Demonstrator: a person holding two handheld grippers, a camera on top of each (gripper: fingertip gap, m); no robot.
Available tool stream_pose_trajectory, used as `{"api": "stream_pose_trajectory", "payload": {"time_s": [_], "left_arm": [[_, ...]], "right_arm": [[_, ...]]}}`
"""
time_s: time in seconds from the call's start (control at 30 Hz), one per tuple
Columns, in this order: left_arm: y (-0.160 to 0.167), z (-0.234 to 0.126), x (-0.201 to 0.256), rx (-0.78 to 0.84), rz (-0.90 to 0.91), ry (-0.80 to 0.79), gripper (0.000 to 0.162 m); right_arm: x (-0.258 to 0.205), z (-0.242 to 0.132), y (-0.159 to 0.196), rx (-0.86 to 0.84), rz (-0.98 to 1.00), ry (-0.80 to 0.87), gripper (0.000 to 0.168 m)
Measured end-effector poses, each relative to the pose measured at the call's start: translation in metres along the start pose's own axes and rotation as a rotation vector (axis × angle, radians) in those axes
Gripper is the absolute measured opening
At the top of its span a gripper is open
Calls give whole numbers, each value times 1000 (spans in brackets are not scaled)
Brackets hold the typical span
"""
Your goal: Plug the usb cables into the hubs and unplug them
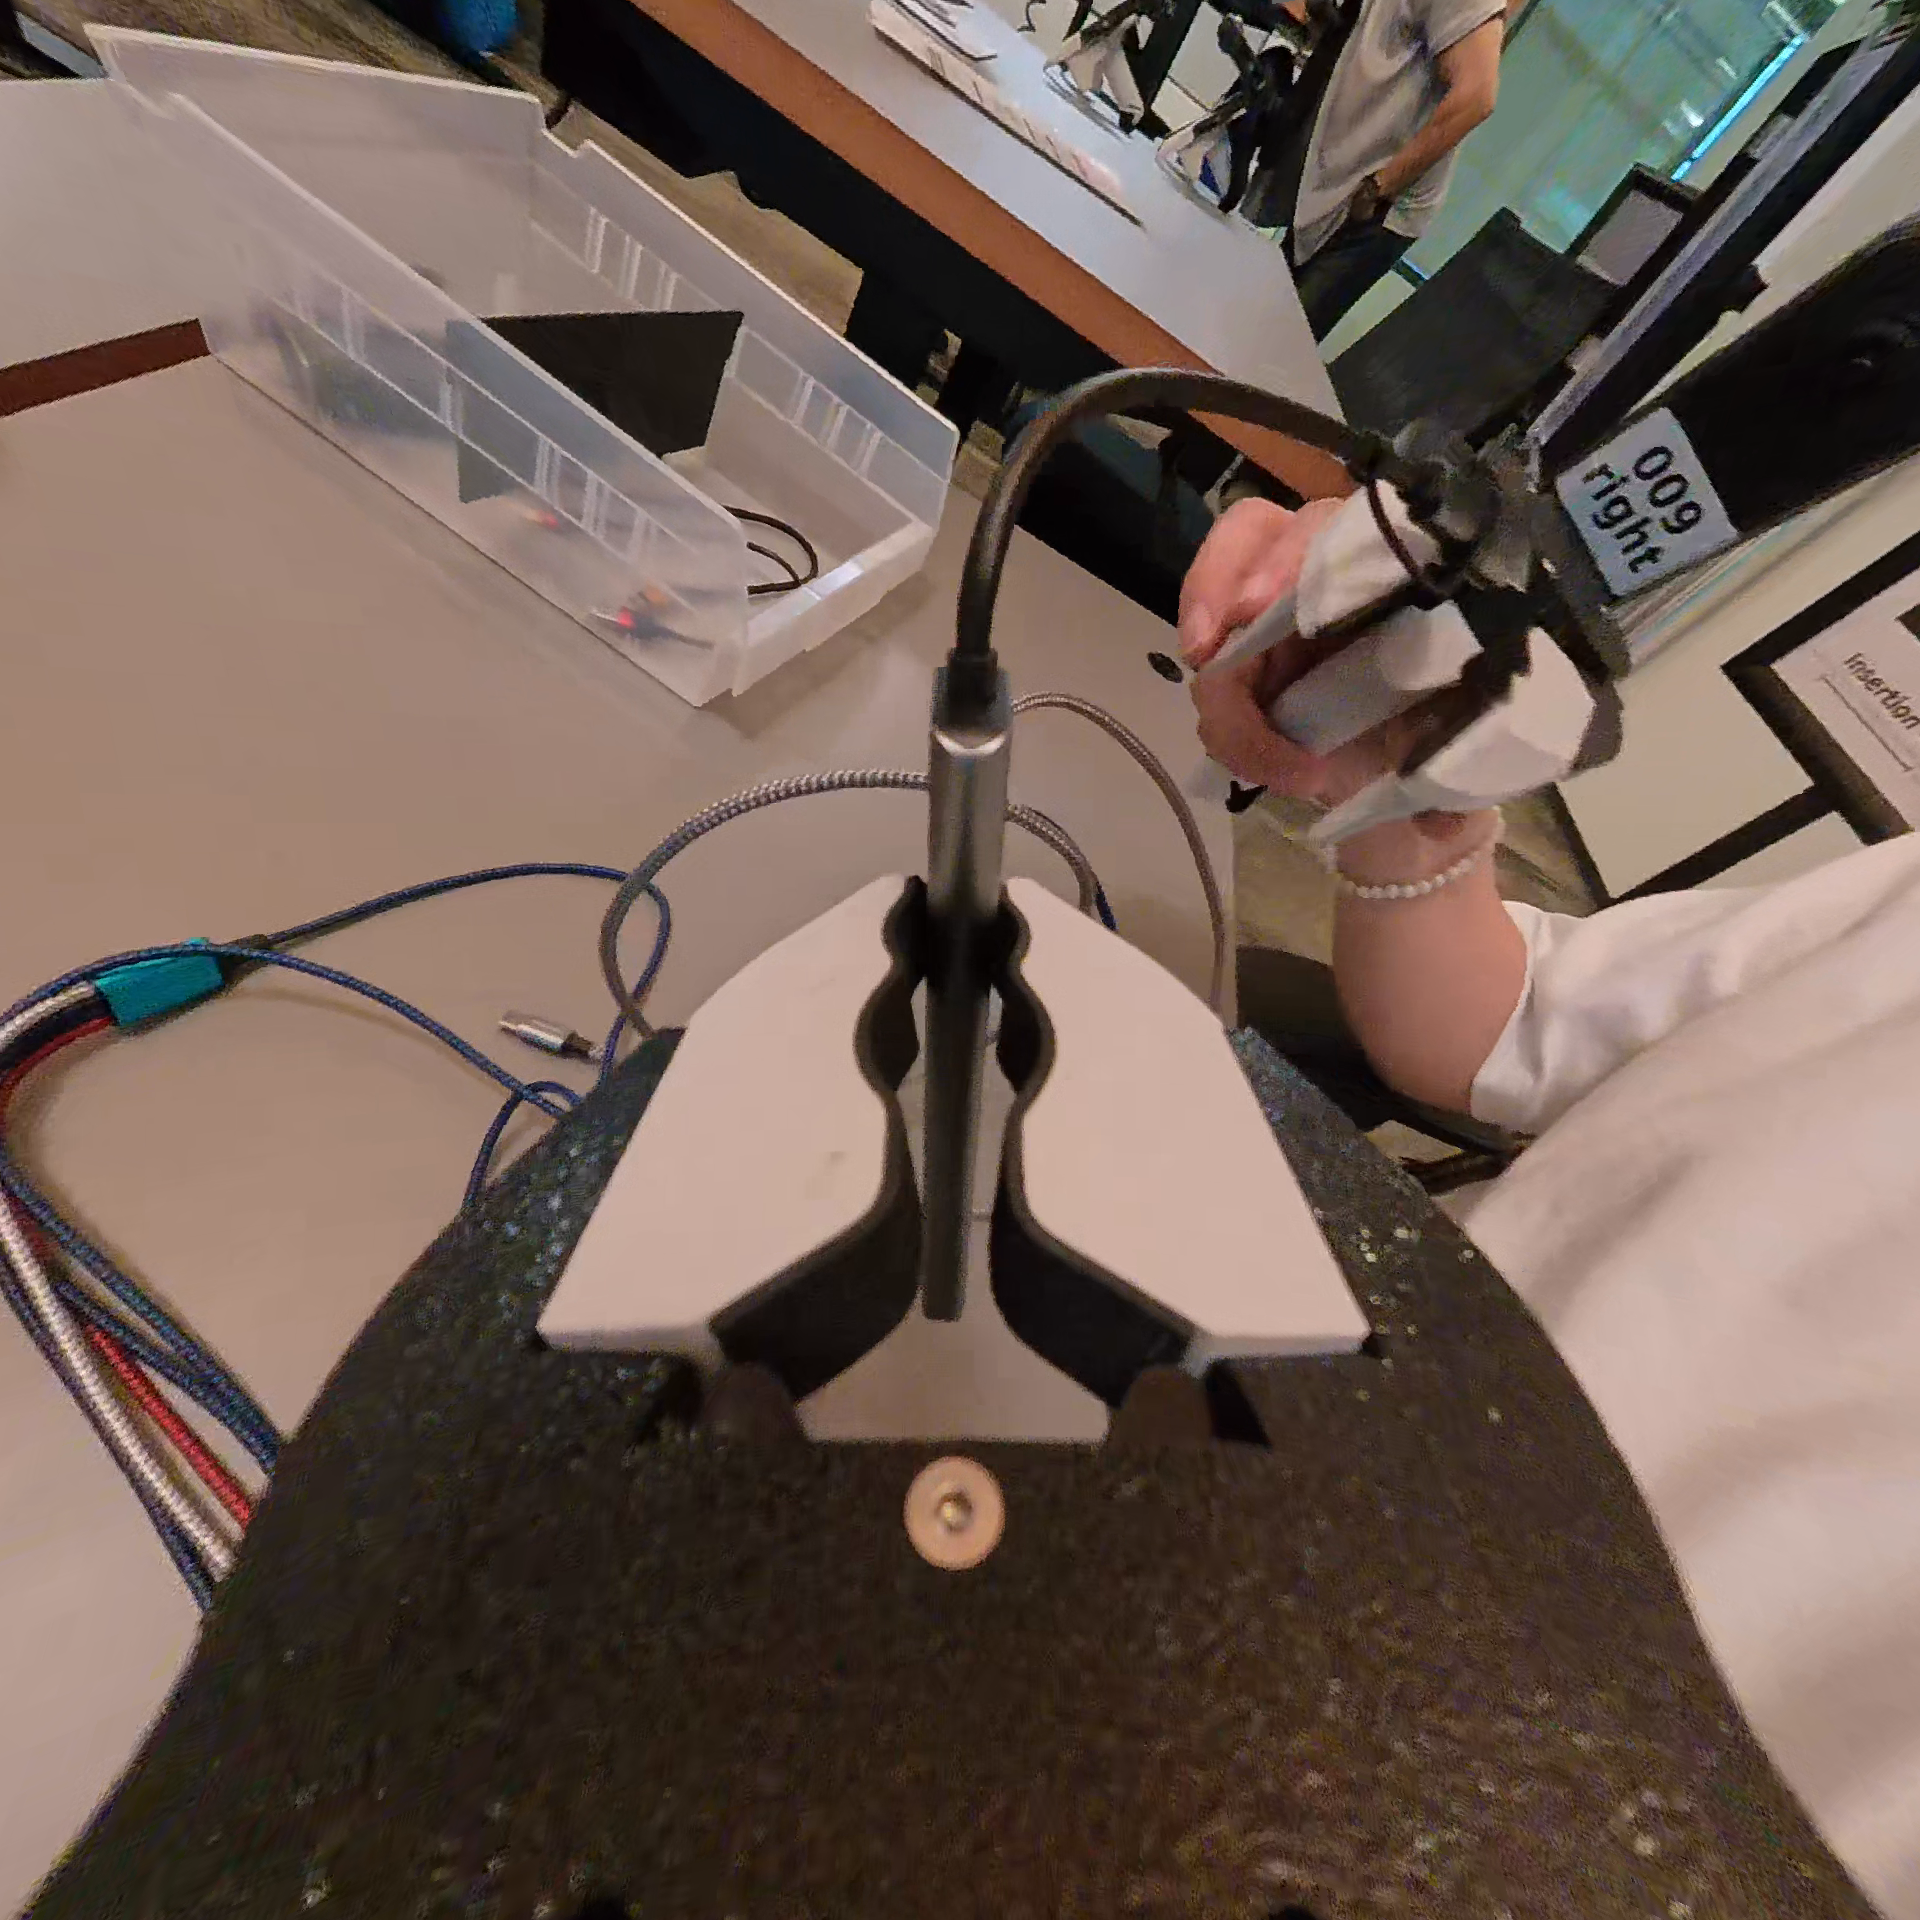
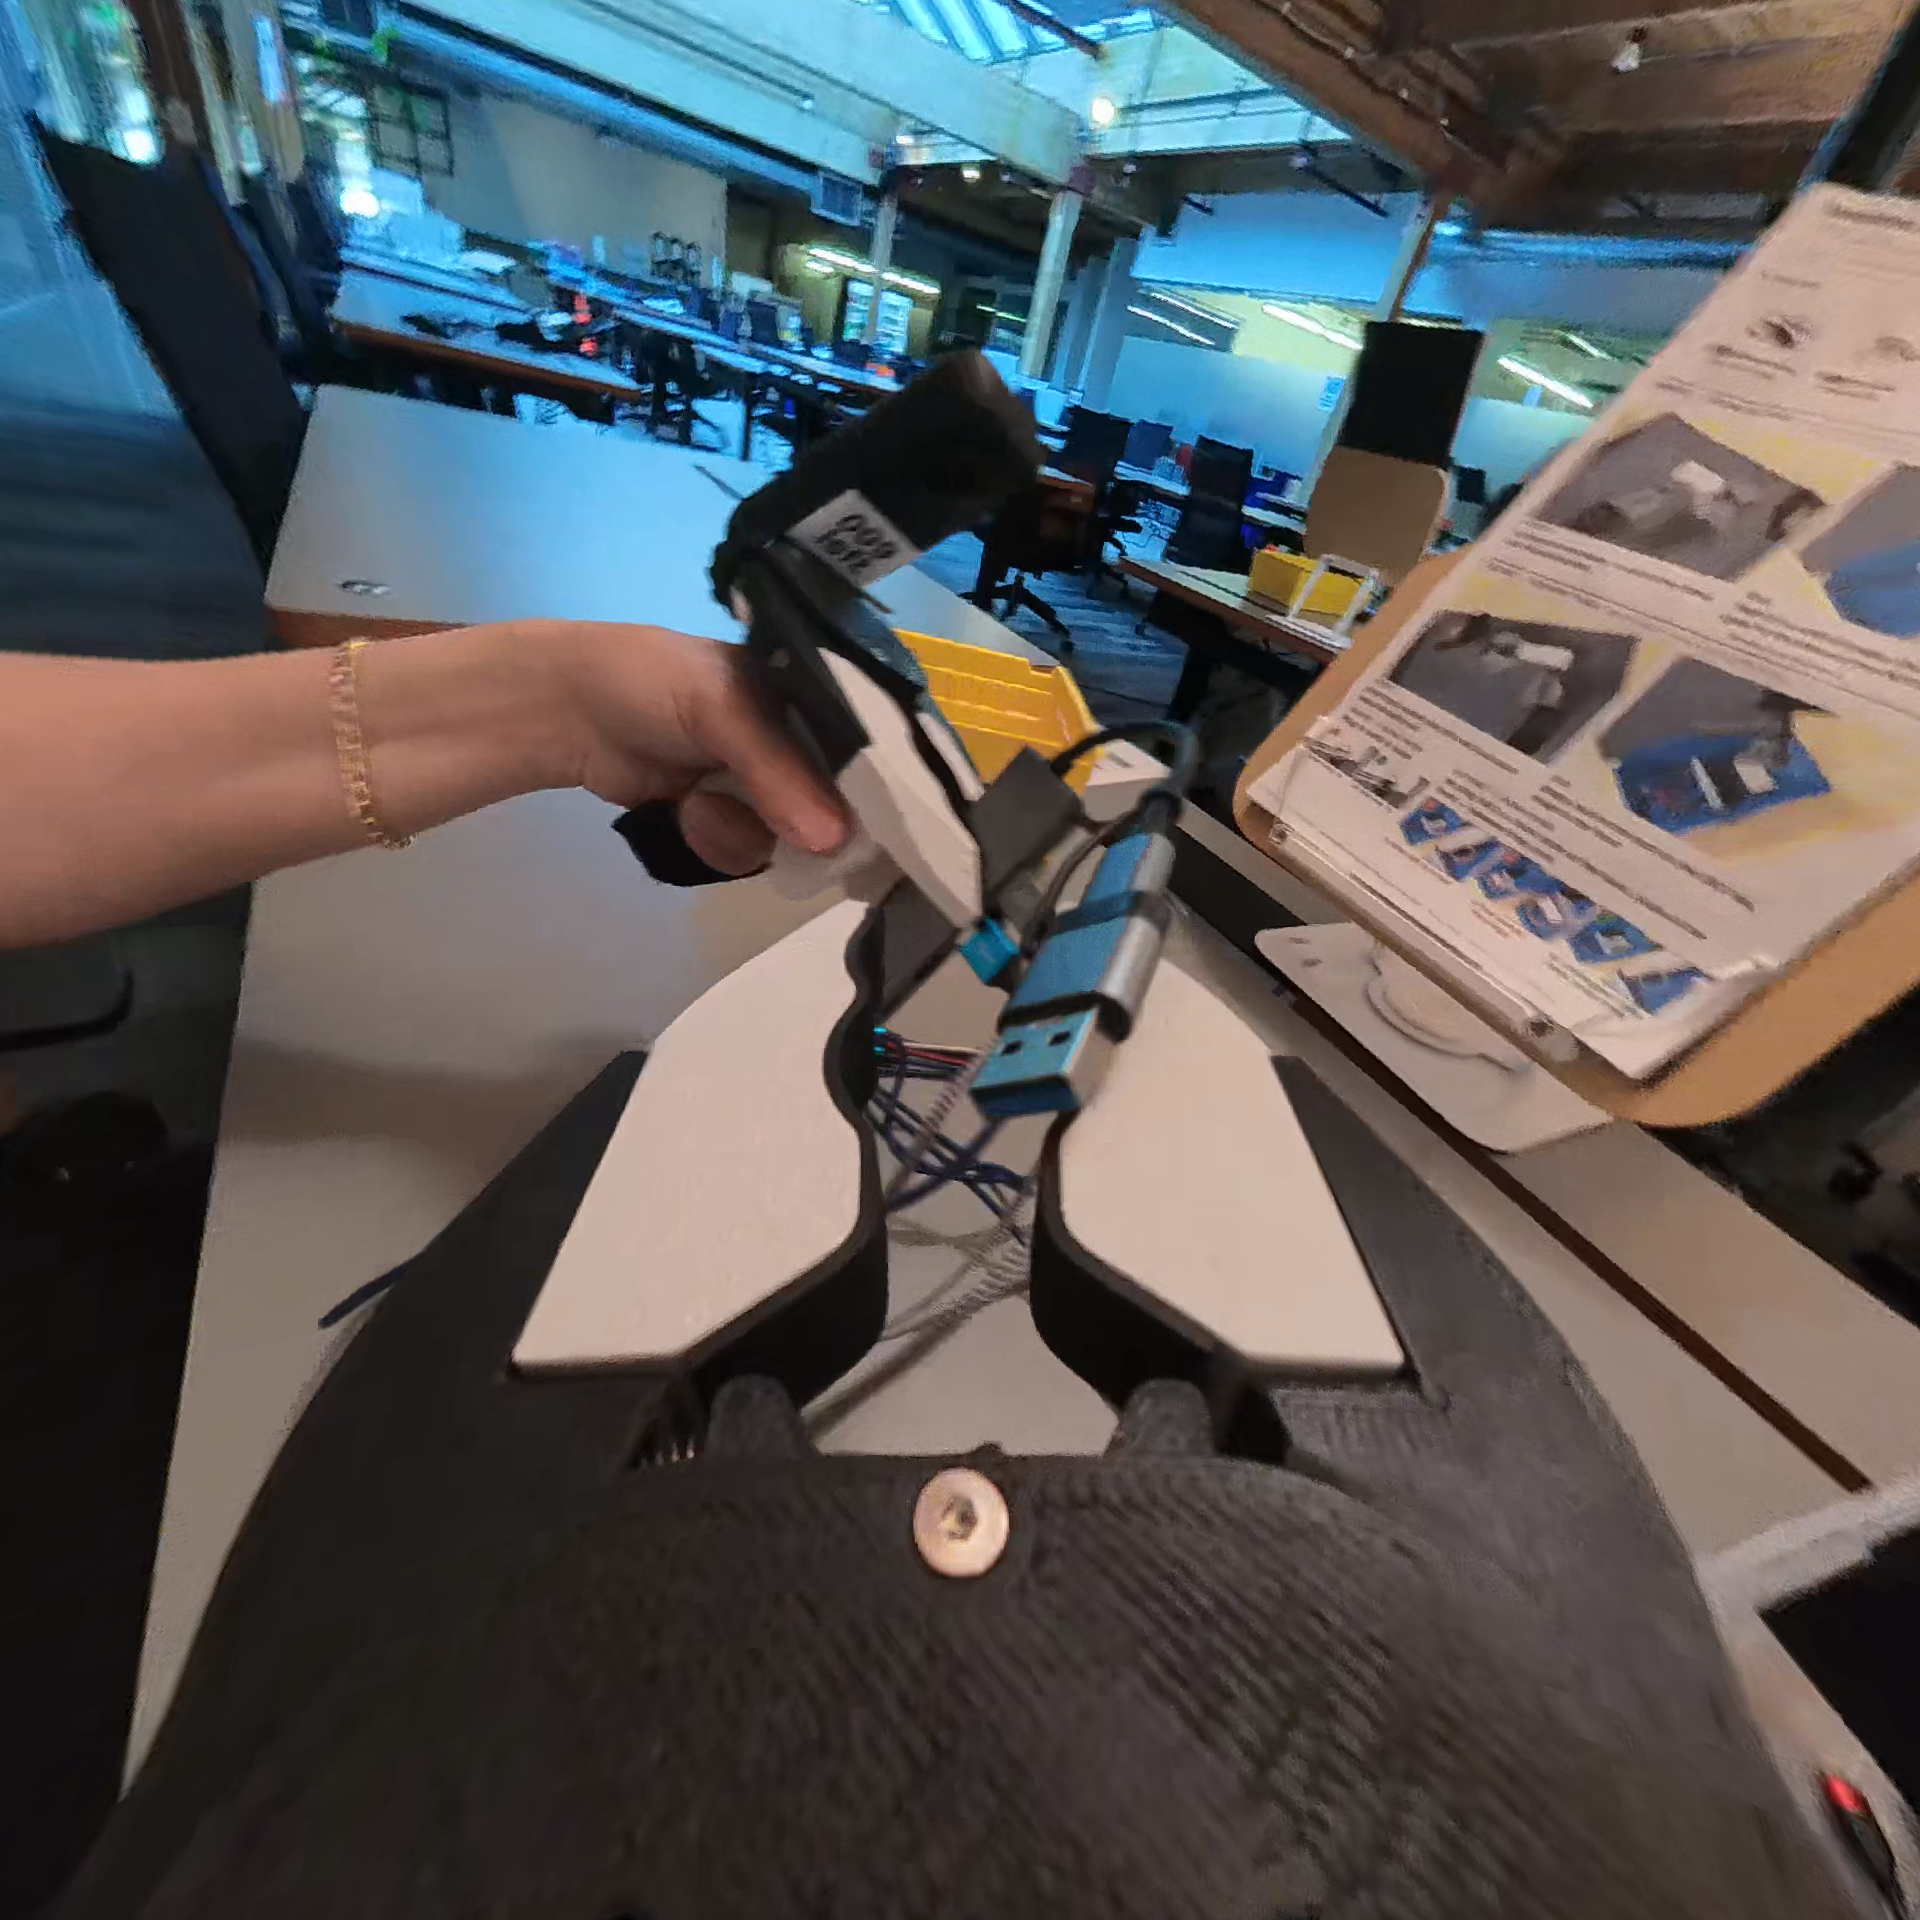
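Grey table (image 1: 312, 644), left gripper (image 1: 956, 935) raised, jaws clamping upright hub (image 1: 961, 831), right gripper (image 2: 951, 1049) level, jaws parted, empty.

Each tongs unit: speckled black body, two white fingers (image 1: 748, 1122) with wavy black inner pads, one silver screw (image 1: 953, 1512). Right wrist: pearl bracelet (image 1: 1413, 878), white sleeve (image 1: 1662, 1018). Left wrist: gold chain bracelet (image 2: 356, 743).

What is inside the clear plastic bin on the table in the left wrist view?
The clear bin holds a black triangular piece, a black cable loop and small red-tipped connectors. Its frosted wall blurs anything farther left.
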State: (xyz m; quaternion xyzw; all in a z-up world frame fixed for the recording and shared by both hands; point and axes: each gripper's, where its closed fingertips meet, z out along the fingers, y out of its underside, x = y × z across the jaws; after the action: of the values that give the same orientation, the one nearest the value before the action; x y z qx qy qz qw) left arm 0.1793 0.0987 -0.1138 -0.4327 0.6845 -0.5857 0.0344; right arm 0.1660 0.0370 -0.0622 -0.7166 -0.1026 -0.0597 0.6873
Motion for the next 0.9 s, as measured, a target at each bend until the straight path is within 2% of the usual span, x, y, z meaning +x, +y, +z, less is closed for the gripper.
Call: {"api": "stream_pose_trajectory", "payload": {"time_s": [0.03,0.07,0.17,0.23,0.27,0.37,0.4,0.47,0.53,0.6,0.73,0.9], "left_arm": [[0,0,-3,3,15,-30,10],[0,0,-8,7,21,-75,10],[-4,-5,-20,59,-7,-146,10],[-7,-10,-23,102,-42,-151,10],[-6,-11,-25,102,-48,-156,10],[4,-5,-9,40,5,-55,10],[6,-2,-2,25,32,-14,10],[12,4,11,-6,83,51,10],[17,9,18,-33,123,87,10],[23,13,20,-63,154,104,10],[26,19,20,-66,159,137,10],[25,19,24,-30,169,189,10]], "right_arm": [[-15,2,0,0,-10,-82,33],[-36,1,0,-6,6,-214,33],[-75,-5,1,-33,58,-451,30],[-85,-6,15,-115,111,-524,30],[-83,-3,23,-163,109,-513,30],[-15,18,21,-97,123,-81,19],[-5,20,21,-60,182,-51,13],[-4,22,29,-25,295,-128,5],[0,24,43,-44,316,-137,3],[3,25,50,-55,292,-116,5],[3,29,68,-114,248,-107,21],[-5,29,60,-34,303,-190,5]]}}
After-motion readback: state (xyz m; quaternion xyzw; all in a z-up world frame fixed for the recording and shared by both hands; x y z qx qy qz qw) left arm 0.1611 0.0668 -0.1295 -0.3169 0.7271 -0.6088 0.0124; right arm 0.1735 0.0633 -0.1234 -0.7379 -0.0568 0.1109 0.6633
